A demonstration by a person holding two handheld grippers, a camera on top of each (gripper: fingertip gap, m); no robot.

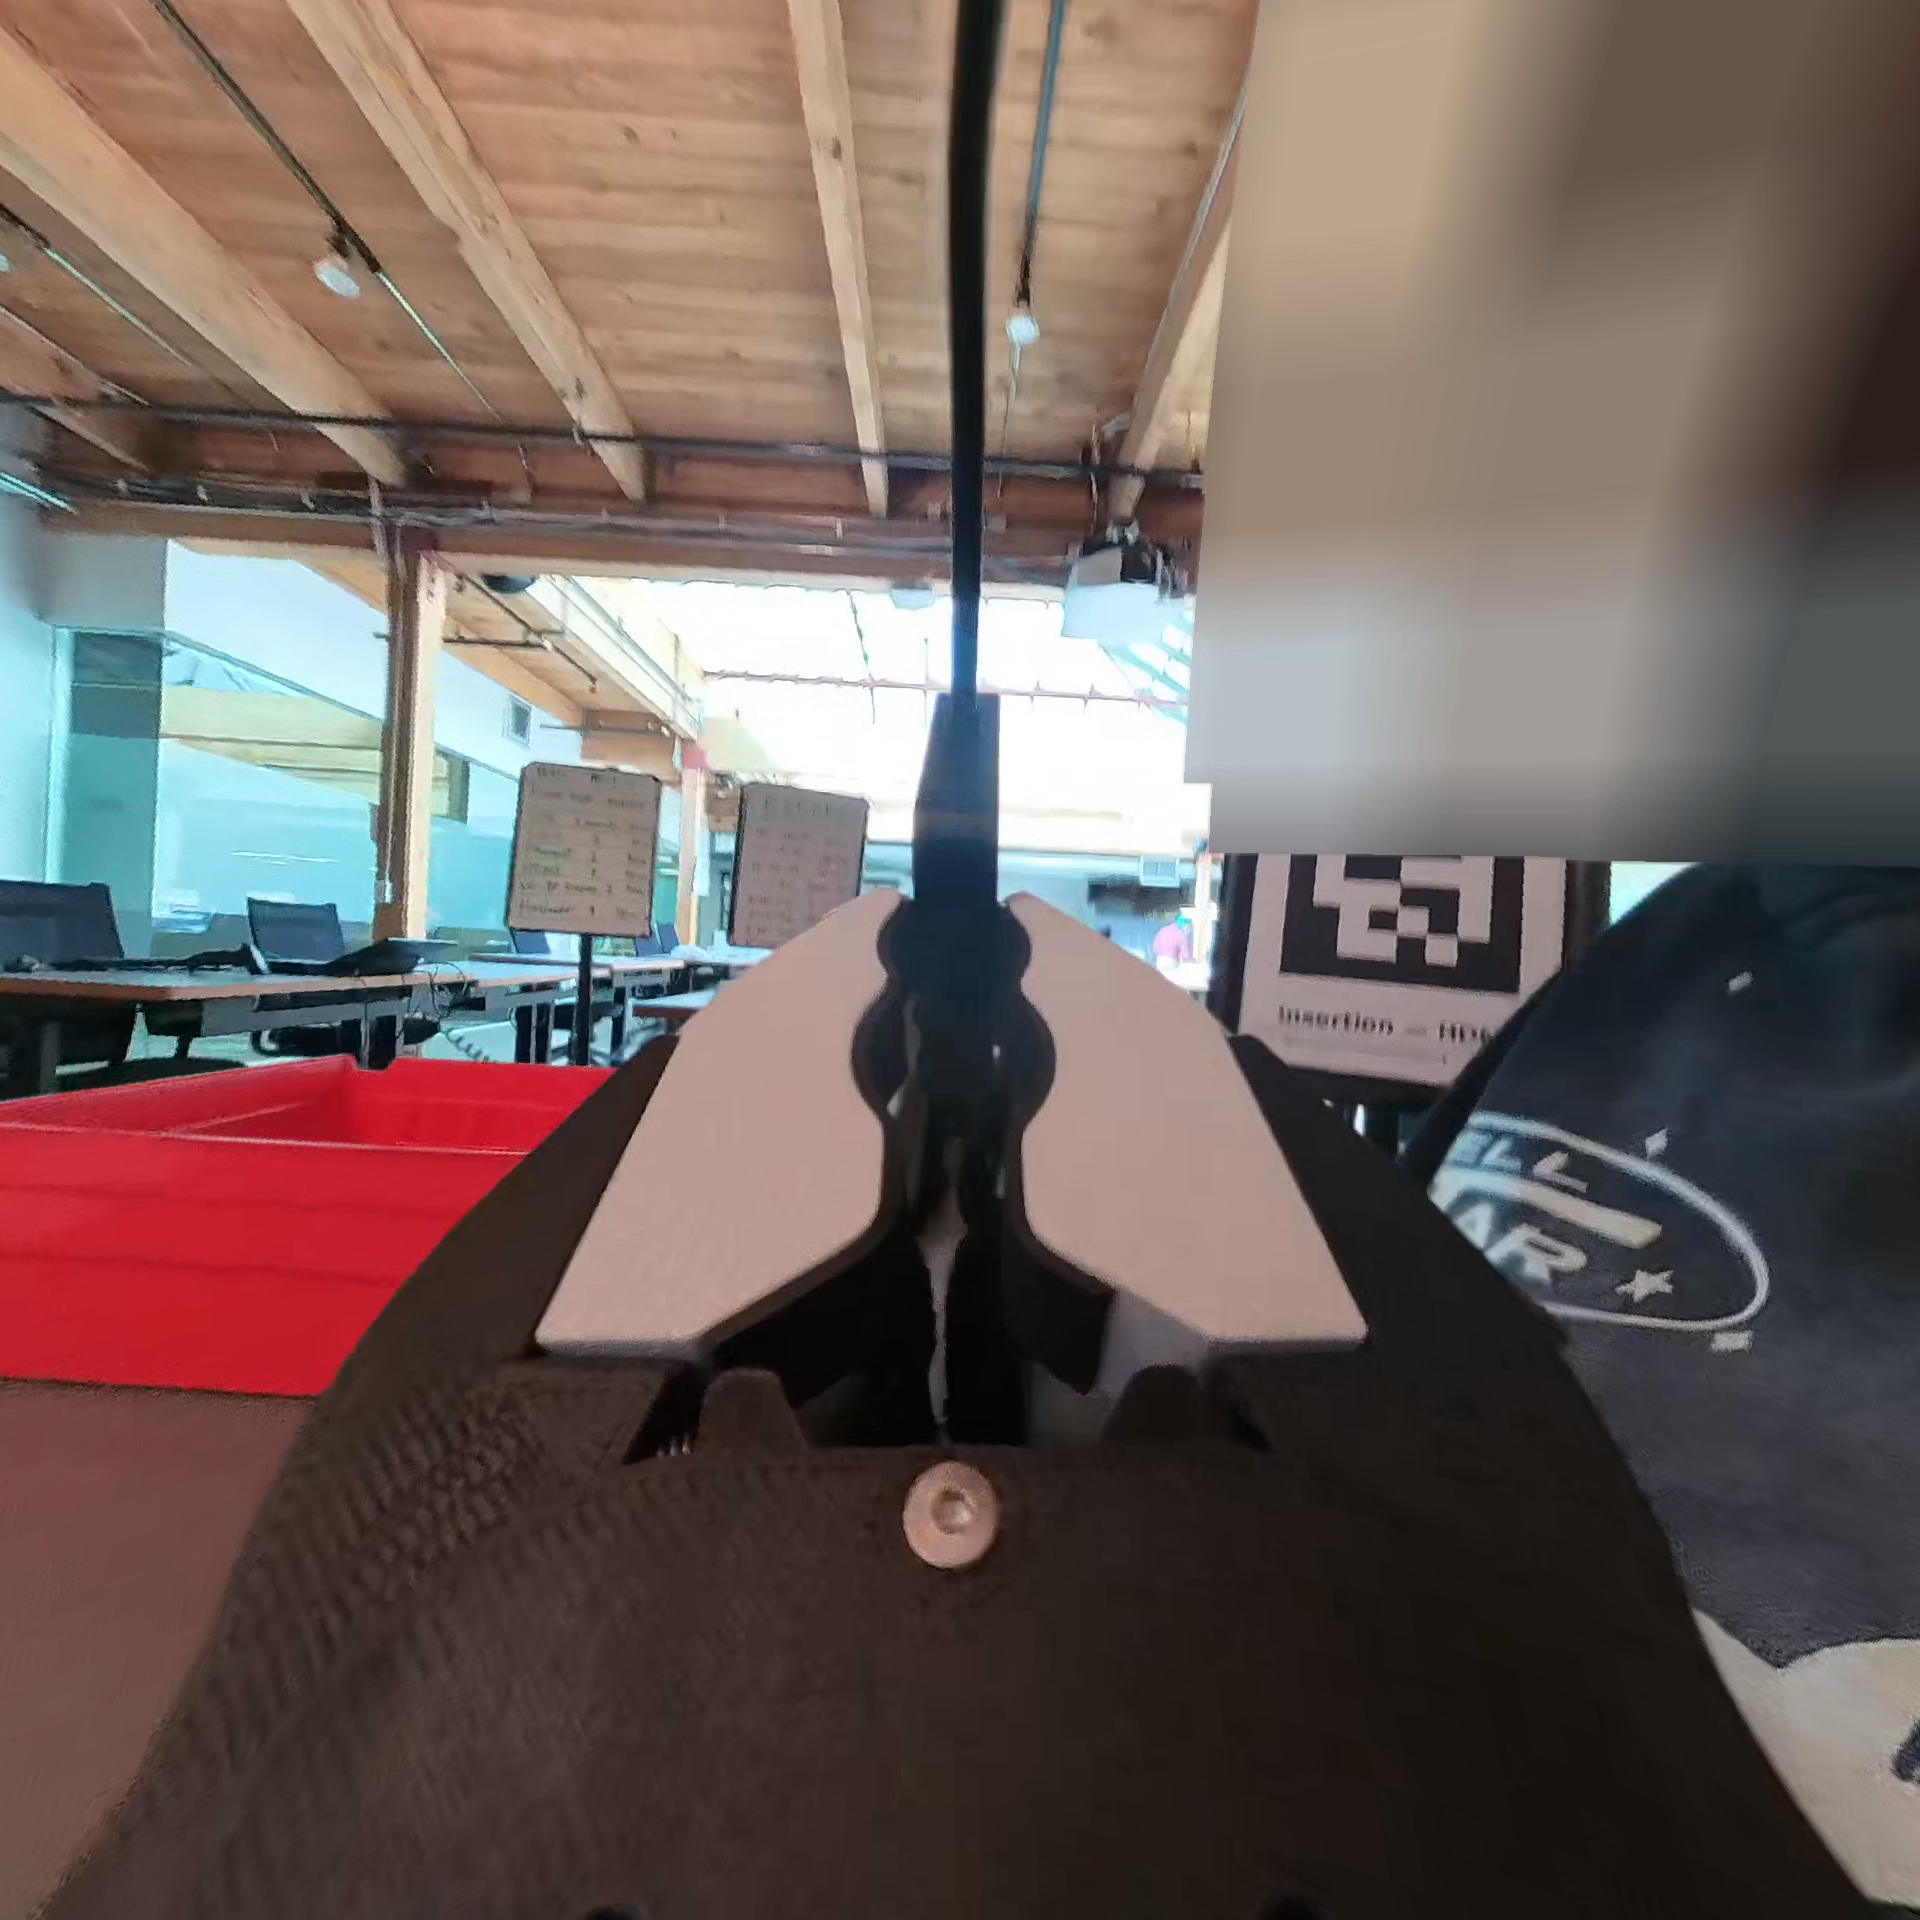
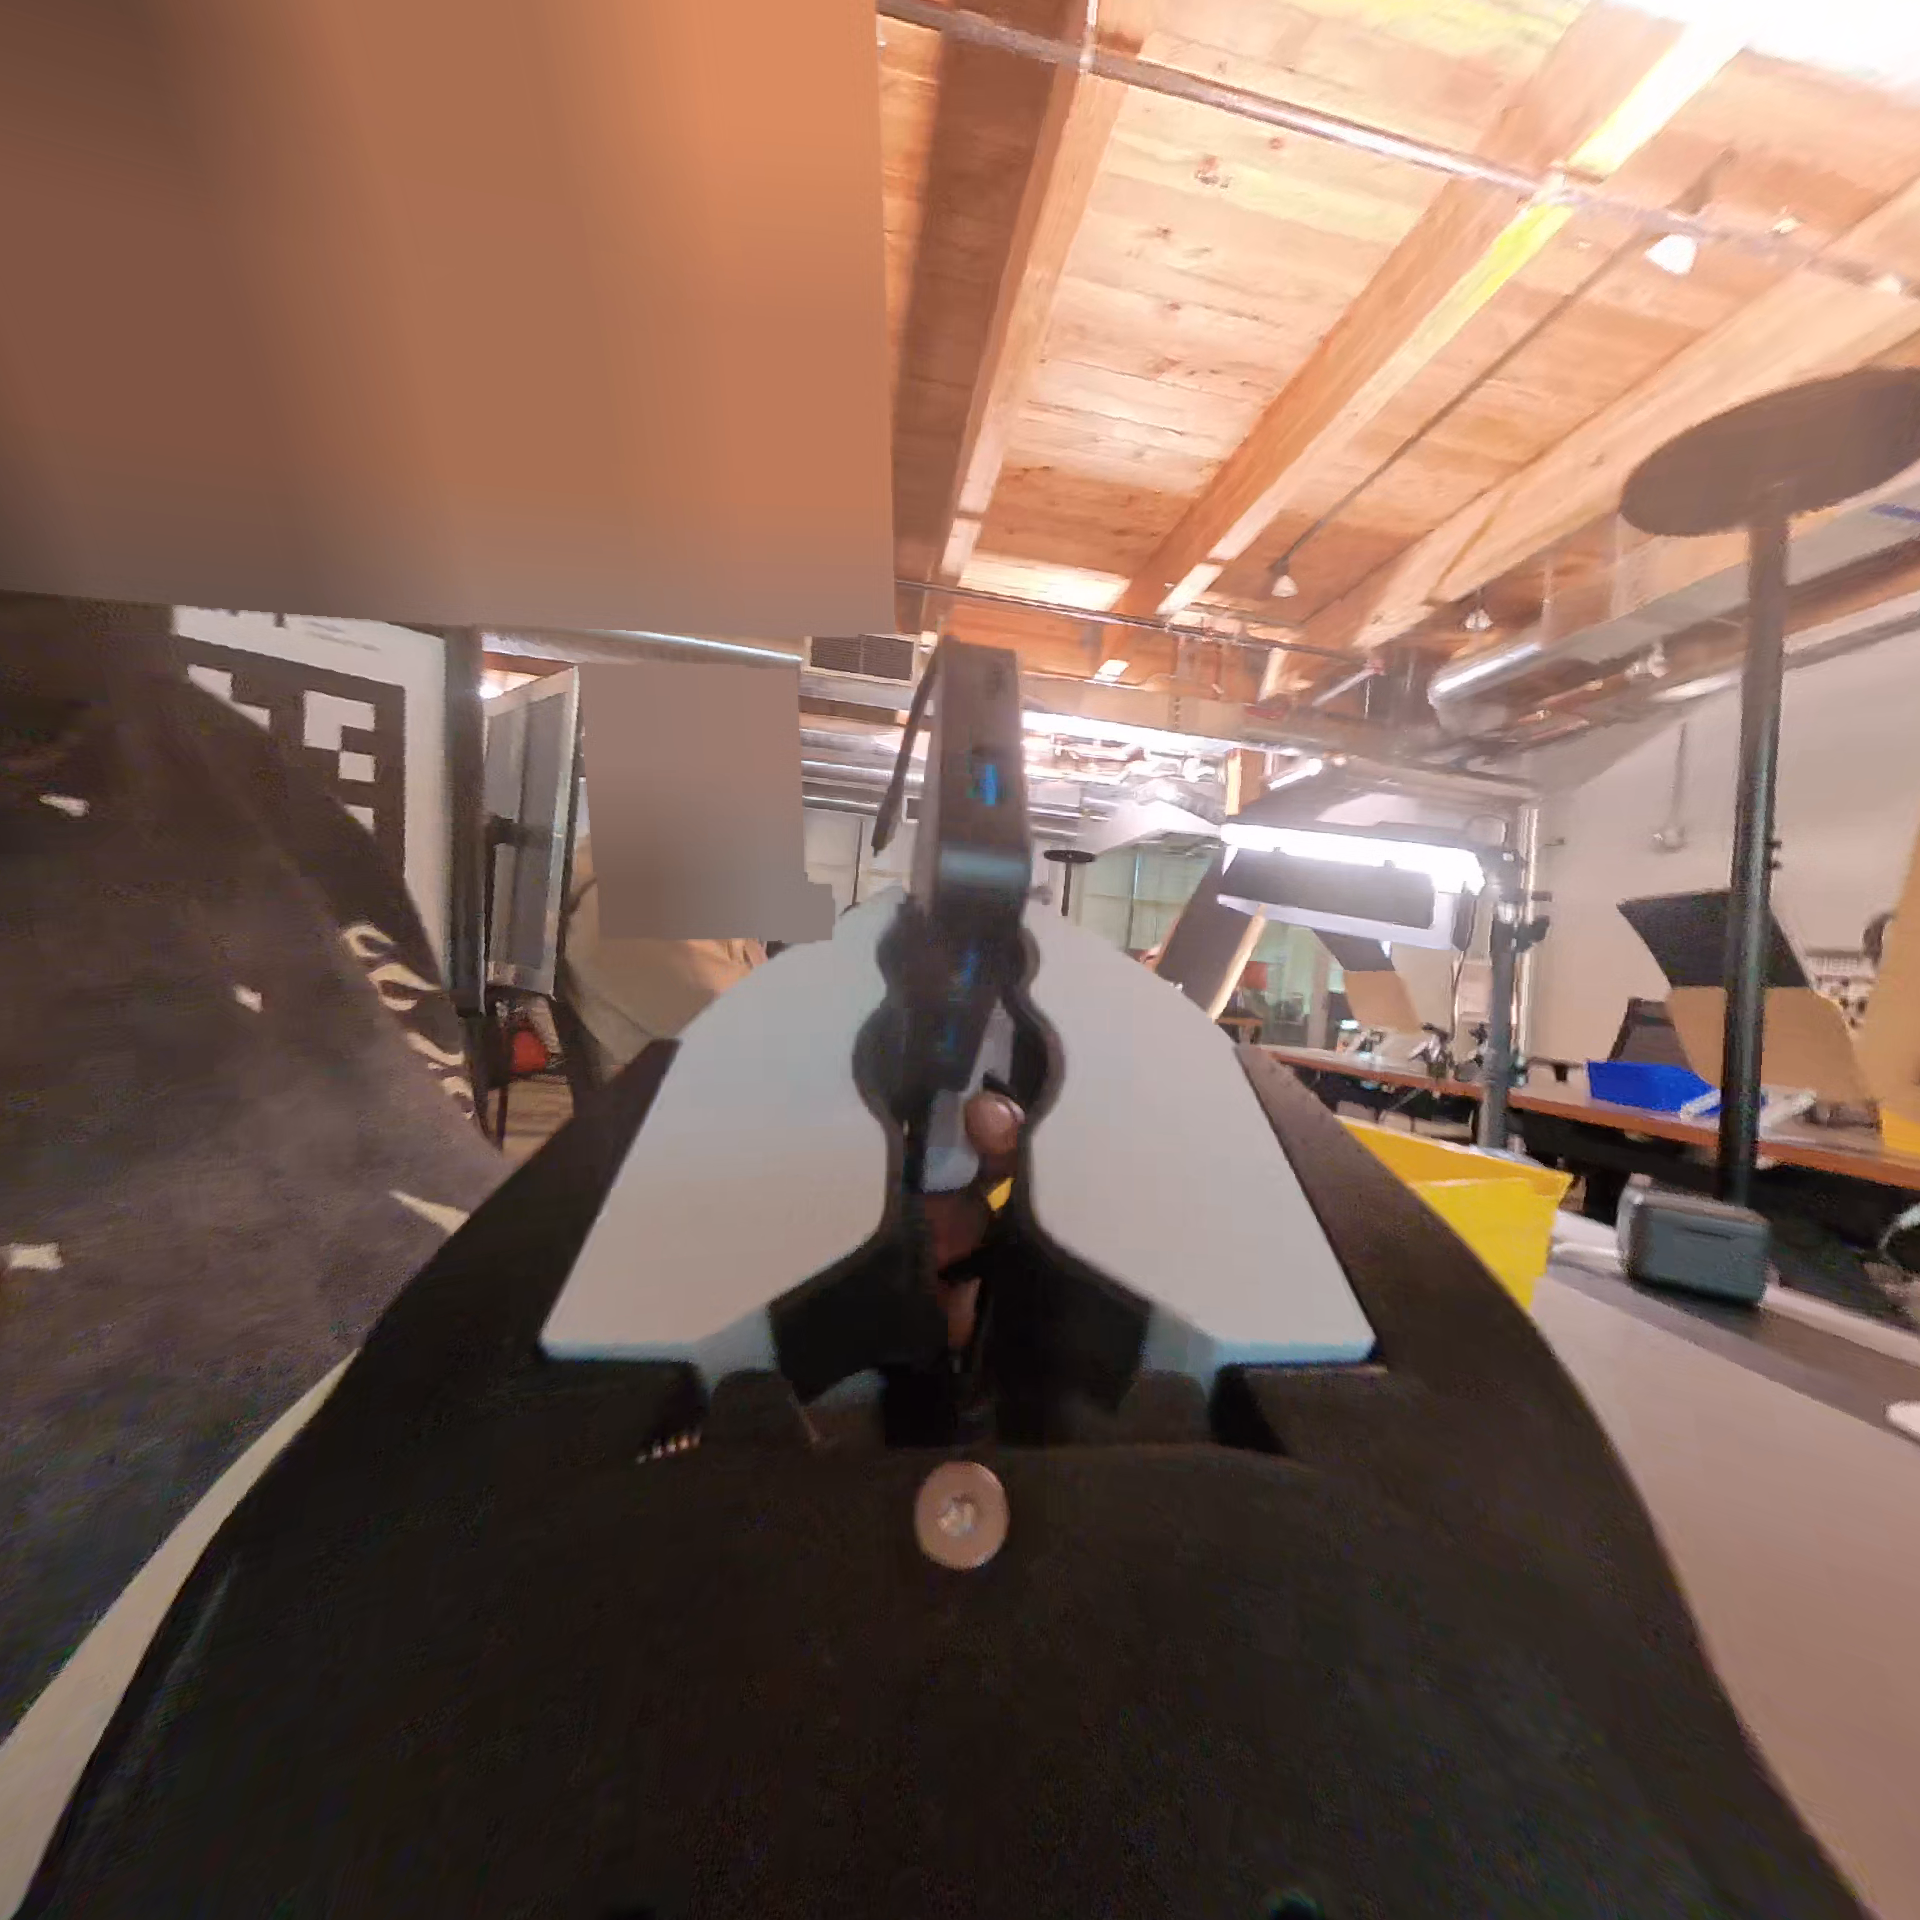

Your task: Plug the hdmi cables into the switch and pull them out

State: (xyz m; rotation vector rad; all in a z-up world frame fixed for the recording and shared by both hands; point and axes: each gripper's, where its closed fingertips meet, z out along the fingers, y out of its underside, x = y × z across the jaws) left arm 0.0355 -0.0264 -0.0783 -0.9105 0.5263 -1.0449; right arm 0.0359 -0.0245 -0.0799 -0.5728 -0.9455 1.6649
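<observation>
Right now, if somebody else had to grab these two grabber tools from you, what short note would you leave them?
Left gripper: shut on the HDMI cable at its plug, cord running upward.
Right gripper: shut on the switch, a small black box held edge-on.
Both are raised off the table; a red bin sits at left.
Plug and switch are apart in these views.
Left: plug in, then pull out.

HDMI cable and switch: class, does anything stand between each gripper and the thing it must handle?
Nothing visible does. The left gripper is already shut on the black HDMI cable plug, and the right gripper is shut on the small black switch box. Neither view shows both, so the path between them cannot be judged.
</observation>
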